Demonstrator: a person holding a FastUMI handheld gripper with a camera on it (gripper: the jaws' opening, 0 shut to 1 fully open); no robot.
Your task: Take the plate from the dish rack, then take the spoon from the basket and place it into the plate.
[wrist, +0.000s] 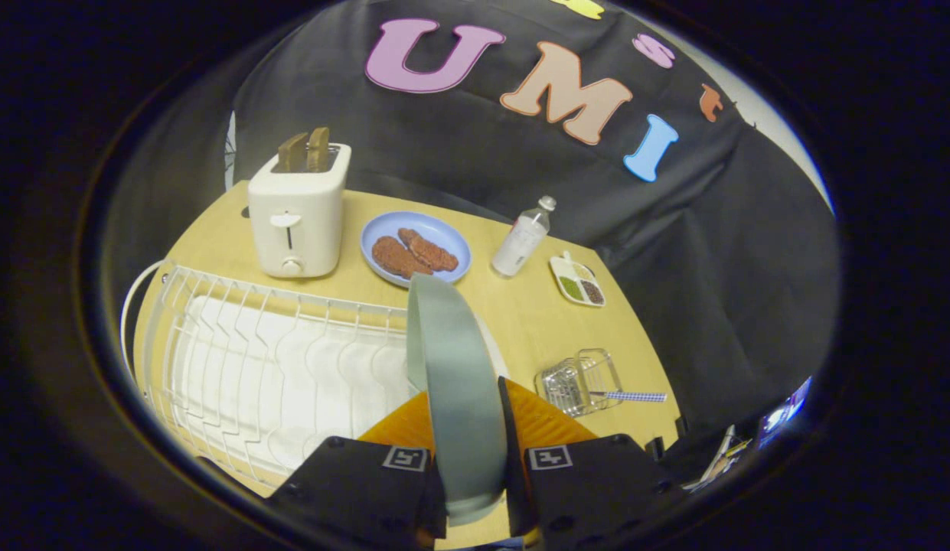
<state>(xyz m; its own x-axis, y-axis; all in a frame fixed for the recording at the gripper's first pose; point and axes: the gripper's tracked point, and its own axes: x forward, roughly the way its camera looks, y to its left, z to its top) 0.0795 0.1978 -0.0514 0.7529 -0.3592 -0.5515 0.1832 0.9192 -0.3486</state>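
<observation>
Nearest of all, the grey-green plate (459,398) stands on edge between the two fingers of the tool (475,490), which are clamped on its lower rim from either side, so the plate is in the grip and lifted just clear of the dish rack (237,360). By my judgement the plate is out of its slot and now needs setting down flat: it should be carried right of the rack onto bare worktop (520,314), tipped slowly from upright to level, and let go only when its base rests fully, short of the basket so the spoon stays reachable. Going left to right, the white wire rack sits on a white drip tray and I see nothing else in its slots. Behind it the toaster (298,210) holds two brown slices (306,149) poking up. Next comes a blue plate (416,246) with two brown patties (413,254) on it, then a clear bottle (523,237) with a white cap, then a small divided dish (576,282) with green and dark brown fillings. Nearer, right of the fingers, the wire basket (580,380) holds the spoon (631,396), whose checked handle sticks out past its rim.
</observation>
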